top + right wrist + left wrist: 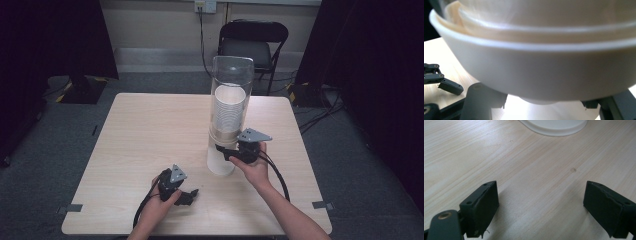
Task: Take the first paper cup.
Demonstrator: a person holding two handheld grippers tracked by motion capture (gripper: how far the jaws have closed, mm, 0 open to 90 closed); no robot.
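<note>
At the left we hold the left gripper [192, 194] low over the table [135, 140], its jaws spread wide with only bare wood between them. Well to its right stands the cup dispenser [229, 105], a clear tube stacked with paper cups. There our right gripper [220, 149] clamps the bottom cup [544, 75] from both sides.

Cup dispenser [544, 75]: close and blurred in the right gripper view, cut off on three sides; jaw tips hidden beneath it.
</note>
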